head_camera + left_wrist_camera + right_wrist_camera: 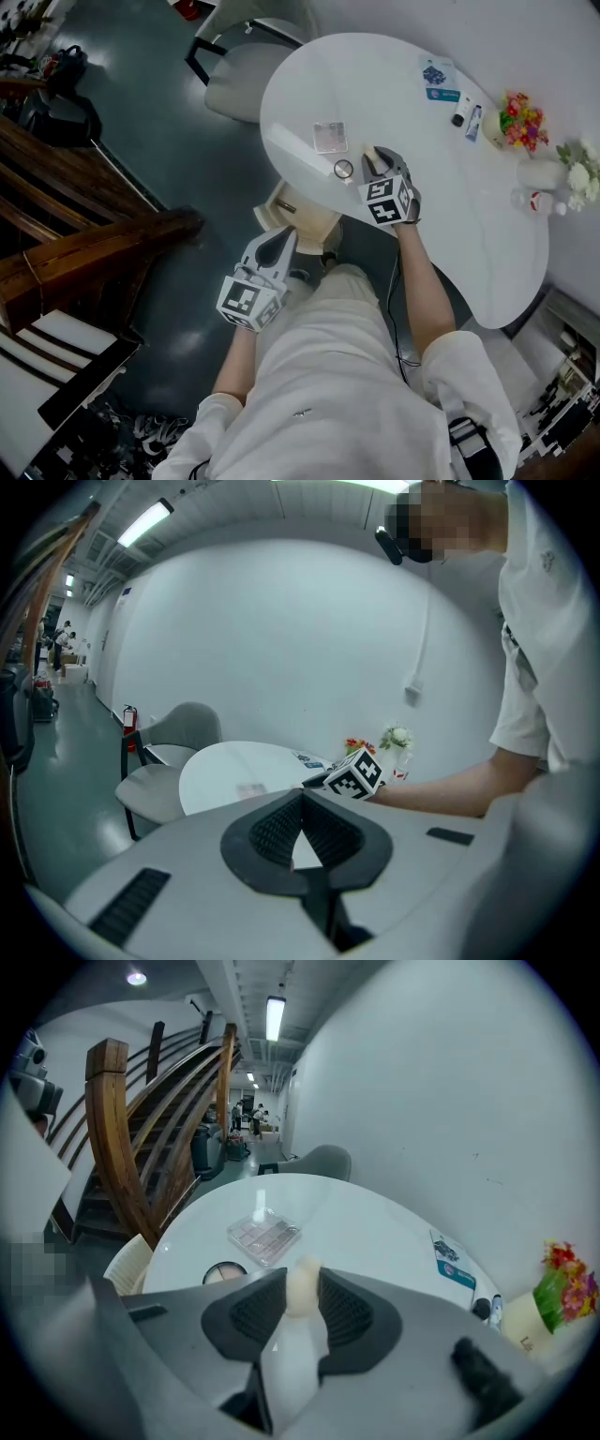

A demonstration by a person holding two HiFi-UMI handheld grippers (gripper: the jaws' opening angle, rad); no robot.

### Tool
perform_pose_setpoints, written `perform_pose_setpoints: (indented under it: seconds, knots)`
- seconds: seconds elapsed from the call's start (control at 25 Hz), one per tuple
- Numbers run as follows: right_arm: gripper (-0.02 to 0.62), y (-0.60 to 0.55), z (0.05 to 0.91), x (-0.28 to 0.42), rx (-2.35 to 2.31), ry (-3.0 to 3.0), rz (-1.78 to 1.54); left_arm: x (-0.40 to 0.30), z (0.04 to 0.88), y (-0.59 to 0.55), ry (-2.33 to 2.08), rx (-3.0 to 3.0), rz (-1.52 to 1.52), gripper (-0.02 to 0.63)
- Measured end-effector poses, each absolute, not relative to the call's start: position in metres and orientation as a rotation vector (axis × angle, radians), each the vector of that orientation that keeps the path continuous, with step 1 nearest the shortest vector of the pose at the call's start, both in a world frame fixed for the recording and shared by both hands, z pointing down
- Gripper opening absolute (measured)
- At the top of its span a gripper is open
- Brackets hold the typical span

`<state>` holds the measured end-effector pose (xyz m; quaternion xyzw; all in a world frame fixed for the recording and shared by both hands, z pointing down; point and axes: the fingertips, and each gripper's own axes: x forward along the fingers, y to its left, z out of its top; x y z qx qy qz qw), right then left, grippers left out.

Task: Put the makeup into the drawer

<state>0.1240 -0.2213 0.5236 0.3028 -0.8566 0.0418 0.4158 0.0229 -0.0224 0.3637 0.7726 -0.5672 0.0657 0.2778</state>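
Right gripper point(374, 160) clamps a pale makeup item point(301, 1287) over the white table point(450, 216); left gripper point(284, 237) jaws meet, empty.

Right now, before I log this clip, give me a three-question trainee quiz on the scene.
1. Multiple choice: what does the right tool grip? A) a pale bottle B) a brush C) nothing
2. True or false: the eyeshadow palette is already off the table.
3. Fill in: the empty tool, held off the table's edge, is the person's ____ one.
Key: 1 A; 2 false; 3 left.
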Motion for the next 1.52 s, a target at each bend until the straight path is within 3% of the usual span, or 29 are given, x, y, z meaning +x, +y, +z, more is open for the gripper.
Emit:
perform_pose_setpoints:
  seconds: [0.76,1.52]
  knots:
    - [0.115,-0.104,0.463,0.061,0.625,-2.255,0.034,-0.020,0.345,0.028,-1.612,2.088,0.098,0.008]
    - [0.126,0.008,0.552,-0.017,0.356,-2.198,0.112,-0.061,0.377,0.067,-1.515,2.138,0.210,0.008]
